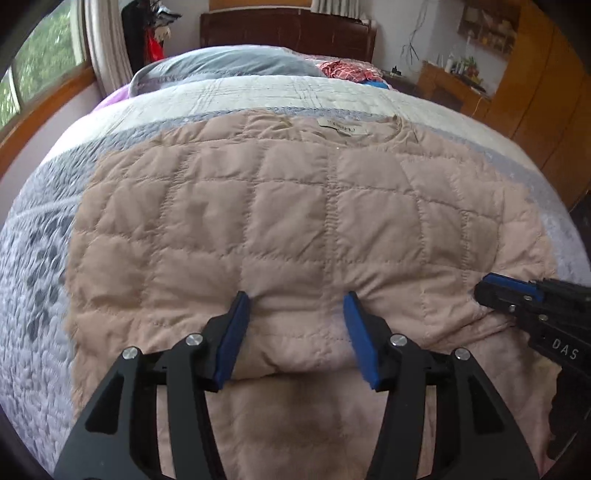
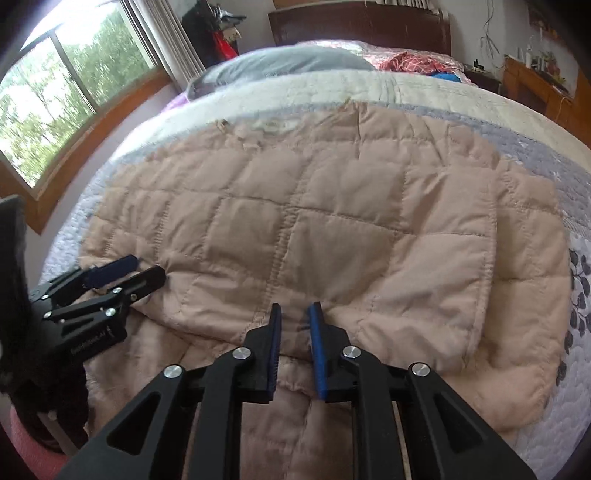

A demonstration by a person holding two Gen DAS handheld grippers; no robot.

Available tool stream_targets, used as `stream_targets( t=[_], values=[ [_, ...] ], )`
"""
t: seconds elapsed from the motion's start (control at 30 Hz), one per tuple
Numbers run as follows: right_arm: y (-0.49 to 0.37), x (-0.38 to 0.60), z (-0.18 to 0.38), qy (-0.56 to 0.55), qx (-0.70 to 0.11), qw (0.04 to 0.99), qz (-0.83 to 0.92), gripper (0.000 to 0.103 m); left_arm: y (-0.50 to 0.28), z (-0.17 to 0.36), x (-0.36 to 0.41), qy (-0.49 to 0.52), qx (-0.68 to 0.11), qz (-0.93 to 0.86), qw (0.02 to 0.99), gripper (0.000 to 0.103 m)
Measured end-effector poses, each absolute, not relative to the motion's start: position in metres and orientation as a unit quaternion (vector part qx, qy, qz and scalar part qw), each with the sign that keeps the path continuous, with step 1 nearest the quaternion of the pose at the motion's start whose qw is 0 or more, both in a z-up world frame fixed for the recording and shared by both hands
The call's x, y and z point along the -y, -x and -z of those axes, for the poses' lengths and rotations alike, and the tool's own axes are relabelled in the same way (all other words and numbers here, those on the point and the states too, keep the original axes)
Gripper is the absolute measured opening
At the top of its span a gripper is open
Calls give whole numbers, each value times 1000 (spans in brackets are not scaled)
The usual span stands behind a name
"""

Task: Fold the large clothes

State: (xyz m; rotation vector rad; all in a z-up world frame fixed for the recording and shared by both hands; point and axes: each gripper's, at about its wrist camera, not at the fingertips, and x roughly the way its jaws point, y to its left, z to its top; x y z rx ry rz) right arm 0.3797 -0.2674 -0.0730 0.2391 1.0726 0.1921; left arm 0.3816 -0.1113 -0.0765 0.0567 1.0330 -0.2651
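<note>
A pale pink quilted jacket (image 1: 288, 206) lies spread on the bed, its neck label (image 1: 341, 127) at the far edge and its near hem folded back on itself. My left gripper (image 1: 296, 299) holds that thick folded hem, which bulges between the blue pads. In the right wrist view the jacket (image 2: 332, 221) fills the middle, and my right gripper (image 2: 295, 314) stands nearly closed with a pinch of the near folded edge between its pads. The left gripper (image 2: 146, 270) shows at the left there, on the same edge. The right gripper (image 1: 487, 290) enters the left wrist view from the right.
The bed is covered by a grey and white quilt (image 1: 44, 295) with a leaf pattern. A grey pillow (image 1: 229, 64) and red patterned cloth (image 1: 343, 68) lie by the dark headboard (image 1: 288, 31). A window (image 2: 55, 96) is on the left, a wooden cabinet (image 1: 546, 92) on the right.
</note>
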Motion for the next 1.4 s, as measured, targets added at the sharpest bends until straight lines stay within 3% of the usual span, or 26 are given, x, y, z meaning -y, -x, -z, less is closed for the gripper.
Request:
stream_targets(
  t=[0.23,0.43,0.7,1.13,1.2,1.23,1.27,1.33,1.4],
  values=[
    [-287,307,24,-89,-451,878,-134,33,-301,28,40,-36,-459,142,876,67],
    [-191,331,27,-78,-457,876,-135,48,-223,24,-43,-10,-469,100,877,73],
    [-82,362,59,-134,-470,866,-102,55,-136,55,-110,76,-502,94,856,73],
    [-52,370,97,-189,-495,842,-100,57,-117,93,-107,110,-519,128,838,73],
    [-55,370,98,-192,-491,843,-100,55,-118,98,-102,110,-523,128,835,70],
    [-56,370,98,-192,-491,844,-100,44,-119,98,-101,110,-522,124,837,66],
    [-58,369,98,-190,-493,843,-102,36,-119,98,-101,106,-520,119,839,57],
    [-60,365,99,-185,-497,841,-108,28,-118,97,-99,102,-518,119,841,46],
    [-59,366,99,-195,-496,838,-121,16,-116,97,-101,114,-518,125,839,23]
  ],
)
